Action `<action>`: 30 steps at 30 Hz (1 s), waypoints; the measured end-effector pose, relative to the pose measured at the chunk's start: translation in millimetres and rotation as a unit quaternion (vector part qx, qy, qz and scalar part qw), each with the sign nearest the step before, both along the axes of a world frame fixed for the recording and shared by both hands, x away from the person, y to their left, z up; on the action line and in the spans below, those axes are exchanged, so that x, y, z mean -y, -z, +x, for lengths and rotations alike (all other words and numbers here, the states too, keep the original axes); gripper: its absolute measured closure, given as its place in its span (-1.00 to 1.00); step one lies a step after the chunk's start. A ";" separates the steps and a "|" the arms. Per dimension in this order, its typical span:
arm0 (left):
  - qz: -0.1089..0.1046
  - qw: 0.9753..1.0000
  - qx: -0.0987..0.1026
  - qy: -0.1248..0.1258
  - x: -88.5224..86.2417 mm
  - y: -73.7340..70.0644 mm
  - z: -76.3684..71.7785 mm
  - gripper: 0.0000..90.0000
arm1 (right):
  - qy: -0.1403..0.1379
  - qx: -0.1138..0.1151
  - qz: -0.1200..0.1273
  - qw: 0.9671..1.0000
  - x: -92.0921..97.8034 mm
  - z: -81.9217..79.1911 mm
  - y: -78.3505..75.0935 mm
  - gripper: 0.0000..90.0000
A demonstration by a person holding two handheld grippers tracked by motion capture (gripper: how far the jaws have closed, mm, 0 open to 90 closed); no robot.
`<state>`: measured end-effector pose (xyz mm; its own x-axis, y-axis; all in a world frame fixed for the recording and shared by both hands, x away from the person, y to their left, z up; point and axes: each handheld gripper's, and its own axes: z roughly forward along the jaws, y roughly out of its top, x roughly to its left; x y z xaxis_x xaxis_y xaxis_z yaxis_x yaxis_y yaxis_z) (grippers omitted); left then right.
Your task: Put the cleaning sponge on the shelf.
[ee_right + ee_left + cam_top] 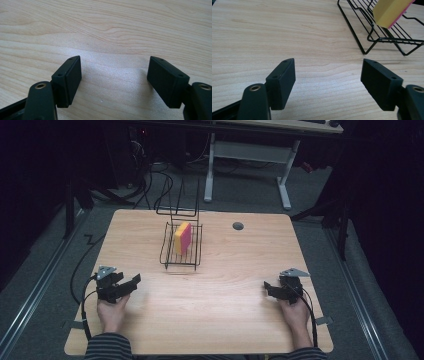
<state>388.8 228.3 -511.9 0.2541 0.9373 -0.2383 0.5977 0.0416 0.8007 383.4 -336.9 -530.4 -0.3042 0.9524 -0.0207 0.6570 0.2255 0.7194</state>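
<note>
A yellow and pink sponge (183,237) stands on edge inside a black wire rack (170,259) at the table's middle back. In the left gripper view the sponge (390,11) and the rack (362,27) sit at the upper right, well beyond the jaws. My left gripper (132,282) rests near the table's front left, open with bare wood between its jaws (327,75). My right gripper (267,287) is at the front right, also open over bare wood (114,75). Neither gripper touches the rack.
The wooden table (220,320) has a round grey cable hole (238,226) at the back right of the rack. Cables trail from both grippers off the front corners. Behind the table stands a white desk frame (247,155) on a dark floor.
</note>
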 end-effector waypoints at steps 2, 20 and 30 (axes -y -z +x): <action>0.001 1.000 -0.001 -0.001 0.6 0.7 0.5 -0.37 | 0.000 0.000 0.000 1.000 0.0 0.0 0.0 -0.38; 0.050 0.998 -0.028 0.003 9.4 16.7 12.7 -0.37 | 0.000 0.000 0.000 1.000 0.0 -0.1 0.0 -0.38; 0.075 0.996 -0.036 0.001 13.7 23.6 16.9 -0.37 | 0.000 0.000 0.000 1.000 0.0 0.0 0.0 -0.38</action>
